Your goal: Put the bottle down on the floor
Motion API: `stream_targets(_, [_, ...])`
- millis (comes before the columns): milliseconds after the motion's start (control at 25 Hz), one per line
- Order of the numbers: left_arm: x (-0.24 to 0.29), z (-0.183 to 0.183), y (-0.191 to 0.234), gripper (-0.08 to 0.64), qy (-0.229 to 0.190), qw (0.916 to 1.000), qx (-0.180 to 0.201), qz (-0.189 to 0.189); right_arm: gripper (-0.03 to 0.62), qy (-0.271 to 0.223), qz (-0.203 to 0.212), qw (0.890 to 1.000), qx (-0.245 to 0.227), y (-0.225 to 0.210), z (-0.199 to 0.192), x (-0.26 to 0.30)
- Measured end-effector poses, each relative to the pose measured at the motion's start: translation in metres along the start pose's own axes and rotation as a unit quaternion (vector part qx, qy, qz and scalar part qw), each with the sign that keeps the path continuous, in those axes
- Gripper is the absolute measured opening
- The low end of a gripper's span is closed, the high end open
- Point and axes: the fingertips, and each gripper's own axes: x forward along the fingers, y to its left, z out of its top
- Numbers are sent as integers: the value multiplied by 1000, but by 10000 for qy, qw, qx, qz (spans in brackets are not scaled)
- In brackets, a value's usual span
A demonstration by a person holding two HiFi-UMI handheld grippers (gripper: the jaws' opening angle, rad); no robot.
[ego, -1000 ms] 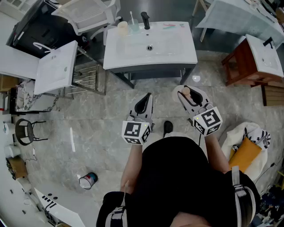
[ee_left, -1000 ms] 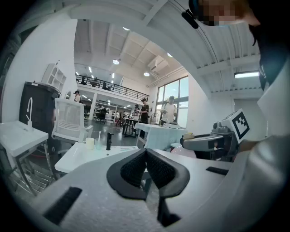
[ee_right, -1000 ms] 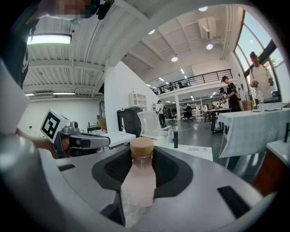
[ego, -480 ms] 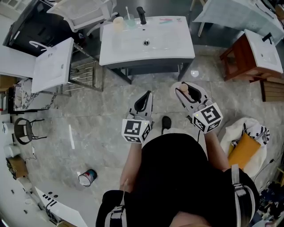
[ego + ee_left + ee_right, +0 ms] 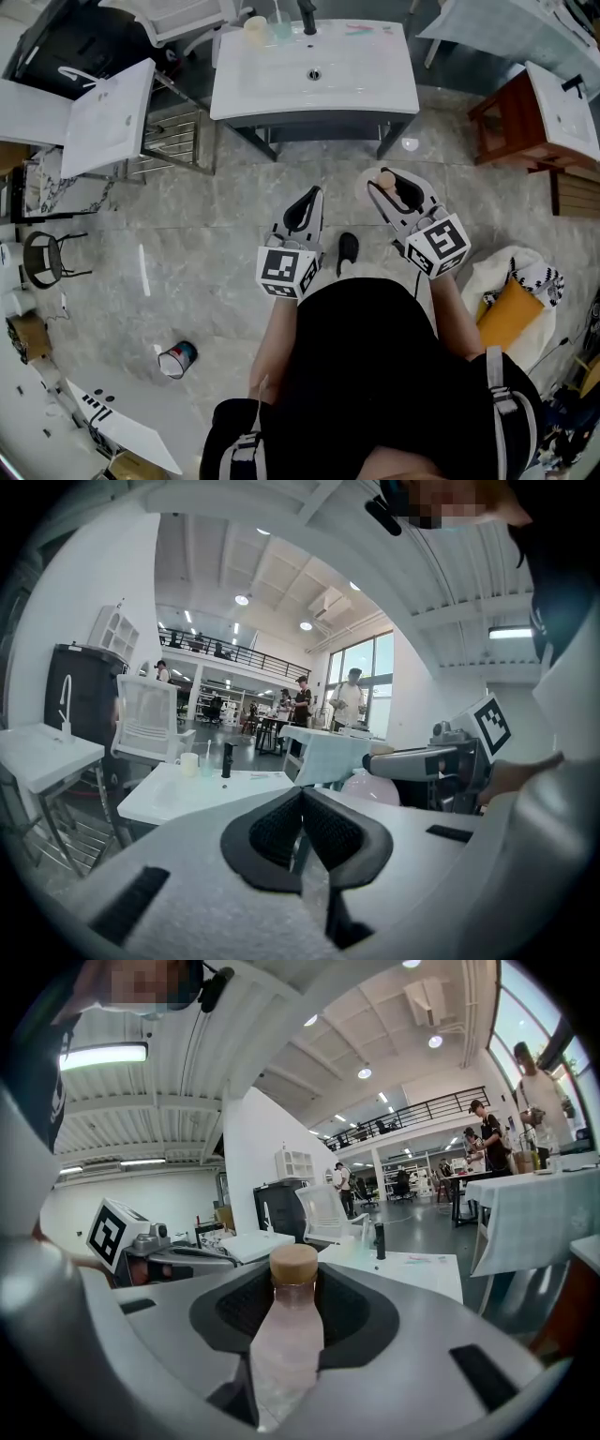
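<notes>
bottle held off the floor in the right gripper

bottle (image 5: 286, 1330), pale and see-through with a tan round cap, sits between the two dark pads of the right gripper (image 5: 396, 194). the pads press on its sides, so the jaws stand fairly wide around its body. the cap pokes out past the jaw tips and the body runs back along the jaws toward the camera. from the head view the bottle hangs in the air in front of the person, above the grey marbled floor (image 5: 216, 244) and not touching it.

left gripper (image 5: 303, 208) is just beside the right one, at about the same height. its jaws are closed together, pad against pad, with nothing between them.

a black shoe (image 5: 347, 248) shows on the floor between the two grippers. ahead of them stands a white washbasin (image 5: 314, 70) on dark legs, with a black tap (image 5: 307, 17) and a cream cup (image 5: 255, 28) at its far edge. a tin (image 5: 175, 359) lies on its side on the floor, well off to the left. a reddish wooden cabinet (image 5: 520, 131) stands to the right of the washbasin.
</notes>
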Motion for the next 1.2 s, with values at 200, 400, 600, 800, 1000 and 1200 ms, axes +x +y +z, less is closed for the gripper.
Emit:
stream_targets(200, [-26, -4, 27, 17, -7, 9998, -68, 201, 140, 37, 124, 9999, -67, 24, 2, 21])
stream_targets(400, [-66, -6, 62, 17, -32, 9989, -87, 454, 140, 109, 270, 9994, -170, 62, 5, 51])
stream_targets(600, [-109, -10, 105, 18, -66, 9970, -160, 753, 140, 242, 453, 9984, -232, 106, 0, 93])
stream_targets(800, [-153, -18, 144, 18, -87, 9946, -215, 1015, 140, 301, 662, 9971, -205, 151, -9, 131])
stream_targets(1000, [-190, -35, 187, 18, -42, 9922, -330, 1203, 140, 292, 790, 9962, -208, 189, -15, 168])
stream_targets(1200, [-208, -52, 218, 18, 44, 9890, -519, 1387, 140, 376, 1014, 9936, -337, 213, -23, 196])
